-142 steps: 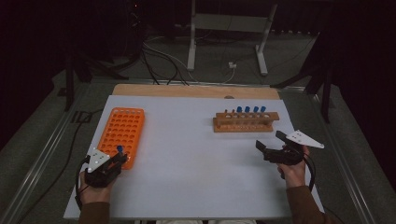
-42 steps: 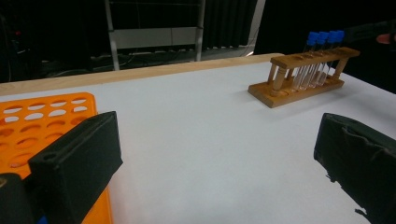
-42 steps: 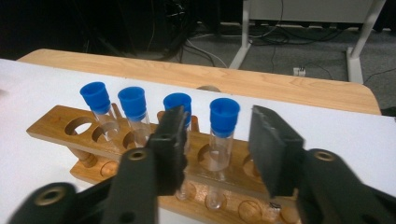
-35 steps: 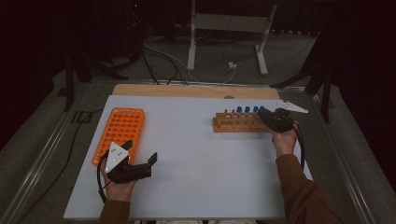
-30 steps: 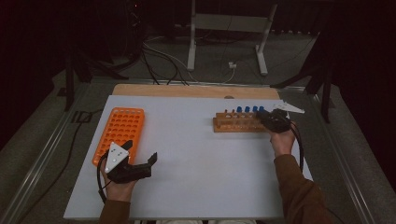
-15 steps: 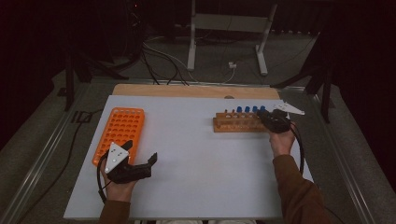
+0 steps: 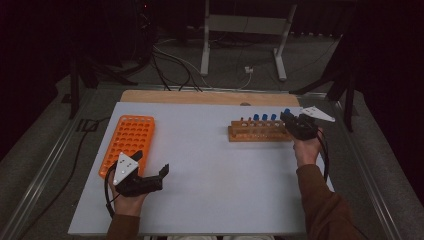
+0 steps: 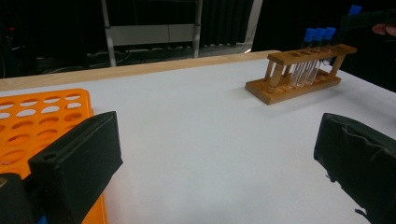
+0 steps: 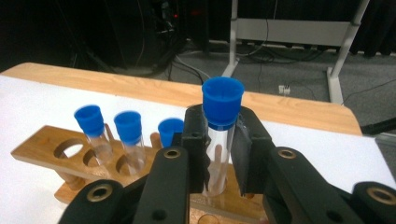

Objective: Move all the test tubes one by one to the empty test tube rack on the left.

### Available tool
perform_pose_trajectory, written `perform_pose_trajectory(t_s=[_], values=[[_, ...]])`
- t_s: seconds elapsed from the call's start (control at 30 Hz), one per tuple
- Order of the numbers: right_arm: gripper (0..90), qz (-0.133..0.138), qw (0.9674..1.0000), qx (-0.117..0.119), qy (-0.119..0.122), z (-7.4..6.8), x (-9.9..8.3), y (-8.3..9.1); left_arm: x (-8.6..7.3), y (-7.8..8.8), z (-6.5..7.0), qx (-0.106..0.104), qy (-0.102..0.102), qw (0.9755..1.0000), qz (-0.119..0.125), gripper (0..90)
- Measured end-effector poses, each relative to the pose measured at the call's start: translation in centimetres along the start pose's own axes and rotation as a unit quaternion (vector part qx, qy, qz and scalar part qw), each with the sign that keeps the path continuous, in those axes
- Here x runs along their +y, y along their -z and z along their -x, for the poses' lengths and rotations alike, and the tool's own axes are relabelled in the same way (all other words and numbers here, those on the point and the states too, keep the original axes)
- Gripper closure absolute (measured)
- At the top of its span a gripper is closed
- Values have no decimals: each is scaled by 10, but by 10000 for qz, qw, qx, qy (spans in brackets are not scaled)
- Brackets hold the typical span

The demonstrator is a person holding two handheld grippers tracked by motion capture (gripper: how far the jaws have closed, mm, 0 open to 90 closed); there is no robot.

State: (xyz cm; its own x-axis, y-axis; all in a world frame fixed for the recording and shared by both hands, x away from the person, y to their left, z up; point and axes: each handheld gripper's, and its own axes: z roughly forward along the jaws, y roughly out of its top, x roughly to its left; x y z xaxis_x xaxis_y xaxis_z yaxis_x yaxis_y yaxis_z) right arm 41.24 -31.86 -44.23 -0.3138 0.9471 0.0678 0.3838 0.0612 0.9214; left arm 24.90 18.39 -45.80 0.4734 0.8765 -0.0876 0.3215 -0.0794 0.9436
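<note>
Left gripper rests low over the near left of the table, held in the left hand, jaws spread wide. Right gripper, held in the right hand with forearm extended forward, has its jaws closed on a blue-capped tube.

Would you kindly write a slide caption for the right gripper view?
Right gripper clamps a blue-capped test tube above the wooden rack, three capped tubes beside it.

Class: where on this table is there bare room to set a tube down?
Free: the white middle of the table, between orange rack and wooden rack, and the near edge between the hands. Crowded: around the wooden rack, where the right gripper holds a tube.
</note>
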Motion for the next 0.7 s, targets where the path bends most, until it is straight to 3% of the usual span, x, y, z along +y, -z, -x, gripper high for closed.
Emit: perform_pose_trajectory(t_s=[0.43,0.7], values=[[769,212,9997,63,68,-2,13,16,0,-1,1,-21,22,10000,-18,19],[769,276,9994,221,49,-2,17,28,1,-6,6,-84,-32,9999,-104,19]])
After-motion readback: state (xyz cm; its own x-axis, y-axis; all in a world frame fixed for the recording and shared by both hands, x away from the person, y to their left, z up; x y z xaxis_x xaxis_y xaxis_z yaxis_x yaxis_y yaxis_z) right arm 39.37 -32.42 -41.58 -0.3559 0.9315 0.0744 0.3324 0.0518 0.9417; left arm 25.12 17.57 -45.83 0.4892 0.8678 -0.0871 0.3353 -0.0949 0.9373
